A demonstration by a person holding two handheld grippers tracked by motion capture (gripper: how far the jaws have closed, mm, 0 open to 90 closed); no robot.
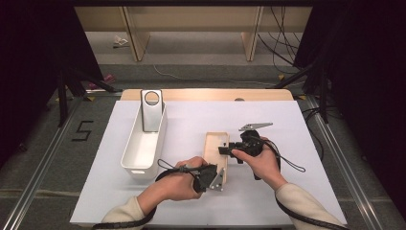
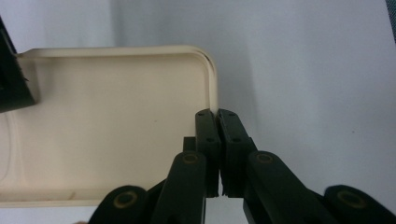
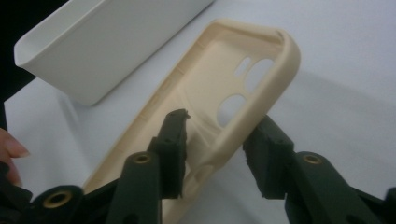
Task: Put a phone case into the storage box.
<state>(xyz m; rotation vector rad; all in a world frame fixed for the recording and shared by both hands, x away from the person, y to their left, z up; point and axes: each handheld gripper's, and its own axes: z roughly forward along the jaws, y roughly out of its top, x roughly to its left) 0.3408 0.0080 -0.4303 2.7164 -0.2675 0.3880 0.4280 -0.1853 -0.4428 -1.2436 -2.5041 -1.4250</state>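
Observation:
A cream phone case [image 1: 213,155] lies hollow side up in the middle of the white table. My left gripper [image 1: 218,176] holds its near end, its jaws pinched on the thin rim by a rounded corner [image 2: 212,79], so the left gripper [image 2: 218,122] is shut on the case [image 2: 107,130]. From the right, my right gripper [image 1: 224,149] straddles the case's long side wall. In the right gripper view one jaw is inside the case [image 3: 243,42] and the other outside, with a gap still visible at the inner pad; the right gripper [image 3: 219,120] is open.
A long white bin [image 1: 143,143] stands left of the case, with a grey metal plate [image 1: 152,110] with a round hole propped in its far end. The bin's wall [image 3: 107,42] lies close beyond the case. Bare white tabletop stretches to the right.

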